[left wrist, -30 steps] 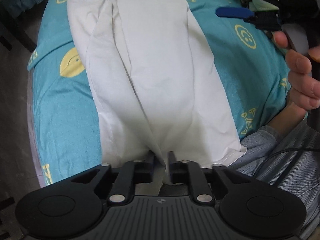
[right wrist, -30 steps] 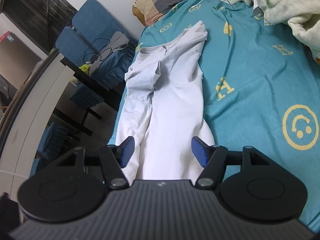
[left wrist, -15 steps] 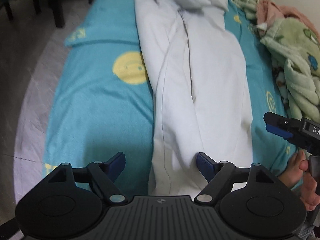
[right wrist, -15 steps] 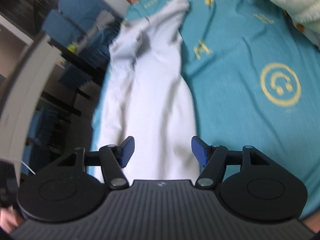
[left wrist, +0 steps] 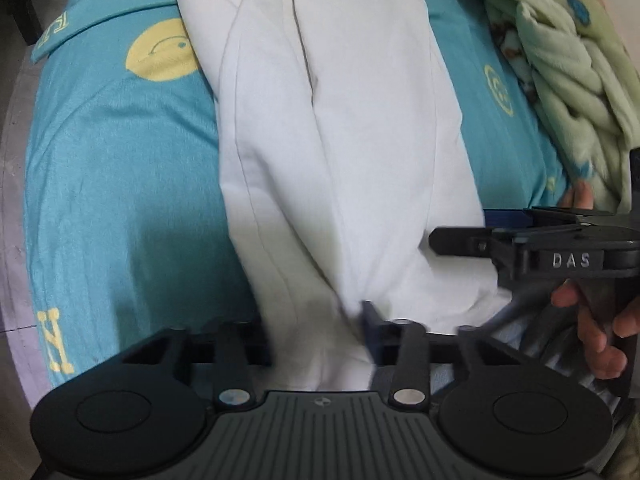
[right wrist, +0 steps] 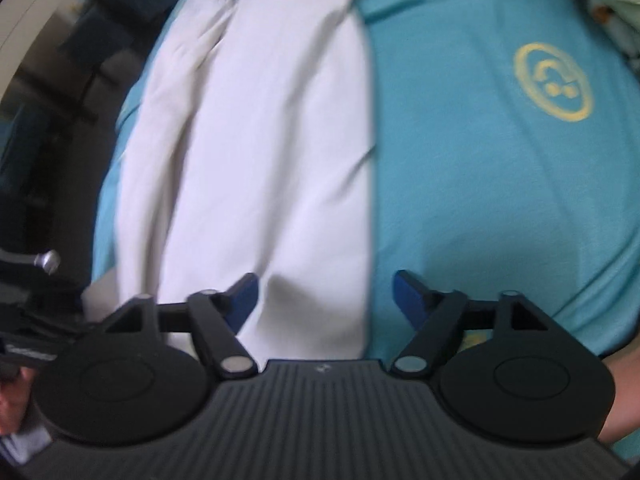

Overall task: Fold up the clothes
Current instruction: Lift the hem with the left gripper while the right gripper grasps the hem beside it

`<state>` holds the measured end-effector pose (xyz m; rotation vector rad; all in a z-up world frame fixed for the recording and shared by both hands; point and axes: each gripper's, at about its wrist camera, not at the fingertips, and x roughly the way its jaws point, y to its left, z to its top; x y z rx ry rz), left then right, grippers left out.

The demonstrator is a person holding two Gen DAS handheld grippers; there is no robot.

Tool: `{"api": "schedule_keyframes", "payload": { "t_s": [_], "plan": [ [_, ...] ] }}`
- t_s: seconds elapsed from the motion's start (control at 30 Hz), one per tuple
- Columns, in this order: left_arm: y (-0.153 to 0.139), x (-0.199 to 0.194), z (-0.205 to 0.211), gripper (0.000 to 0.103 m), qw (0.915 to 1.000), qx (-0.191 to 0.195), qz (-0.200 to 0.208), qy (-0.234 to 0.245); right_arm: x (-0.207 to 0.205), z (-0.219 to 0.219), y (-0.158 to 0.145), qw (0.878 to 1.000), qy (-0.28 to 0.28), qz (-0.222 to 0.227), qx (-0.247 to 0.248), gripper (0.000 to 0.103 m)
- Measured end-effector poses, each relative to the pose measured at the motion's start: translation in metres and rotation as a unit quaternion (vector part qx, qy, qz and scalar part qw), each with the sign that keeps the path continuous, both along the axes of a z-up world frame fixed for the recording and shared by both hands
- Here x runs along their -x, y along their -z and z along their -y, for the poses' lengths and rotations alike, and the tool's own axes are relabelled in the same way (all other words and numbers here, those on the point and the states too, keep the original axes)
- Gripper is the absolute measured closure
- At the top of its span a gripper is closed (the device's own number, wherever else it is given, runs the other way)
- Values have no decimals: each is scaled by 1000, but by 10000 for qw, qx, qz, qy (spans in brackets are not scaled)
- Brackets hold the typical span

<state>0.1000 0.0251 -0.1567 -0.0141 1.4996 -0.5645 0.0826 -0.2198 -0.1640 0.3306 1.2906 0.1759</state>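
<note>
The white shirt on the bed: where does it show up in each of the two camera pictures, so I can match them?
Left wrist view: the white shirt runs down the middle, from the top edge to the left gripper.
Right wrist view: the white shirt fills the left-centre, its near edge between the right gripper jaws.
Shared landmark: the teal bedsheet with yellow smiley prints.

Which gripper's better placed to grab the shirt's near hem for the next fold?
Left. The left gripper sits mid-hem with the white shirt bunched between its fingers; the right gripper is open, straddling the shirt's right edge.
</note>
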Motion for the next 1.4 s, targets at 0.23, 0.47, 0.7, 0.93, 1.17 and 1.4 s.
{"api": "schedule_keyframes", "payload": {
  "t_s": [0.23, 0.47, 0.7, 0.93, 1.17, 1.4],
  "plan": [
    [-34, 12, -11, 91, 9993, -53, 271, -251, 29, -41, -1, 9946, -977, -32, 348, 60],
    [-110, 12, -37, 92, 9909, 493, 864, -902, 37, -28, -51, 9922, -1073, 593, 205, 94],
    [-203, 36, -35, 93, 9724, 1182, 1545, -1292, 38, 28, -163, 9808, -550, 1793, -531, 94],
    [-229, 113, -26, 93, 9666, 1389, 1792, -1194, 76, 41, -215, 9663, -513, 2407, -757, 94],
    [-218, 192, -25, 93, 9682, 1349, 1861, -985, 160, 47, -195, 9675, -581, 2308, -858, 94],
    [-229, 146, -28, 93, 9591, 1258, 2304, -1056, 136, 45, -200, 9656, -344, 2372, -1010, 94]
  ]
}}
